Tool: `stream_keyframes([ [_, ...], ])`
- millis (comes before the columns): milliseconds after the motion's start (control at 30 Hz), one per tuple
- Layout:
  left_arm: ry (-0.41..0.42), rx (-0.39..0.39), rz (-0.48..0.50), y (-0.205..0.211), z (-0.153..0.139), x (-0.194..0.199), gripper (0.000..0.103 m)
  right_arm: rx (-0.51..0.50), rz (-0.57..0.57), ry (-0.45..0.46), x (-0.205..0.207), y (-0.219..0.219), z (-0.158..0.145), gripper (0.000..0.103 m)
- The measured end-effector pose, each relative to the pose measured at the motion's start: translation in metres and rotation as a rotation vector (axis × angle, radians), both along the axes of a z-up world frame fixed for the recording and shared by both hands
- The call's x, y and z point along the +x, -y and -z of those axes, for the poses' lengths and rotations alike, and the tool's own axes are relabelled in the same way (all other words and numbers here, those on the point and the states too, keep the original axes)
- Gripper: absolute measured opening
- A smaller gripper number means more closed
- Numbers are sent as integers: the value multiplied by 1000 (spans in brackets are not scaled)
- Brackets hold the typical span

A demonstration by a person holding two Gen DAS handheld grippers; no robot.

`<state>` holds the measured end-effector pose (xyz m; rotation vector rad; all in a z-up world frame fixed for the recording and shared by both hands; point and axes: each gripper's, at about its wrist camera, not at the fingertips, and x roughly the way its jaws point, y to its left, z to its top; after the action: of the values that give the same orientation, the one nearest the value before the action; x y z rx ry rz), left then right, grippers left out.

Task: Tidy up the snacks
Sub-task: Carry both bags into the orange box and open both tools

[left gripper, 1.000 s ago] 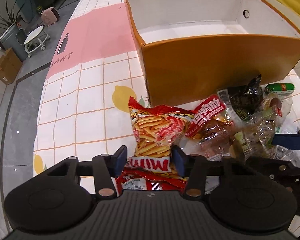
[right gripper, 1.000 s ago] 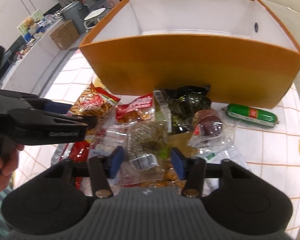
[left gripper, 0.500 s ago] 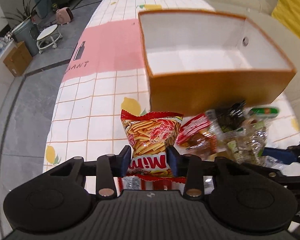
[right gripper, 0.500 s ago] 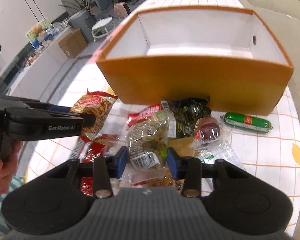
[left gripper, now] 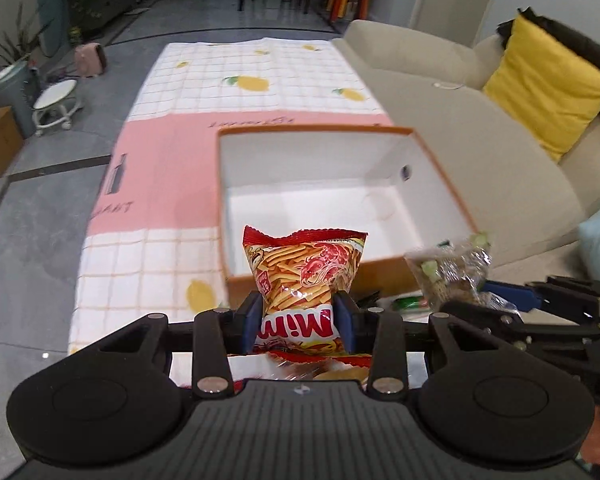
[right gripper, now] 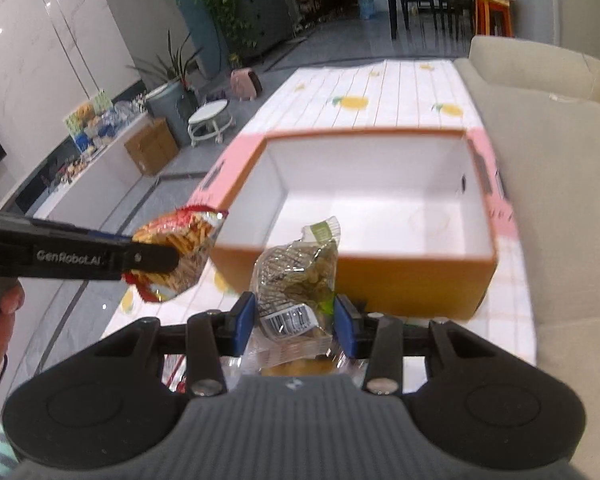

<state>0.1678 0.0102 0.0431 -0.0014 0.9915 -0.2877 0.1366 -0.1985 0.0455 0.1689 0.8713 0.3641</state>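
The table point(left gripper: 160, 184) has a checked cloth with lemons and a pink band, and on it stands the orange box point(right gripper: 380, 280), white inside and with nothing in it that I can see. A beige sofa point(left gripper: 480, 128) runs along the far side.

Both packets are in the air in front of the near wall of the box, not yet over the opening. I think the risk is here: if a packet is let go too early, it will hit the orange rim and fall back on the table. The two tools are also near each other, so they could bump.

The left gripper point(left gripper: 299, 318) has its fingers pressed on the lower part of the red chips bag point(left gripper: 304, 268), which stands upright. The right gripper point(right gripper: 295, 320) has its fingers closed on the clear snack packet point(right gripper: 296, 276), near the barcode end.
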Motion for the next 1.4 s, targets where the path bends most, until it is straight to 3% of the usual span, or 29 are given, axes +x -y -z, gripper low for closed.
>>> stream_keyframes([
  [267,-62,10,60,16,15,58,43,83,-14,-71,71,21,-7,40],
  [467,-80,78,63,24,37,94,43,93,-18,-149,122,16,24,40],
  [600,-134,141,88,35,60,113,43,72,-20,-240,150,5,54,40],
  [933,-268,268,140,46,98,134,43,-18,-60,-391,180,-14,112,41],
  [1400,-312,339,144,50,97,136,48,-82,-62,-463,196,-33,133,46],
])
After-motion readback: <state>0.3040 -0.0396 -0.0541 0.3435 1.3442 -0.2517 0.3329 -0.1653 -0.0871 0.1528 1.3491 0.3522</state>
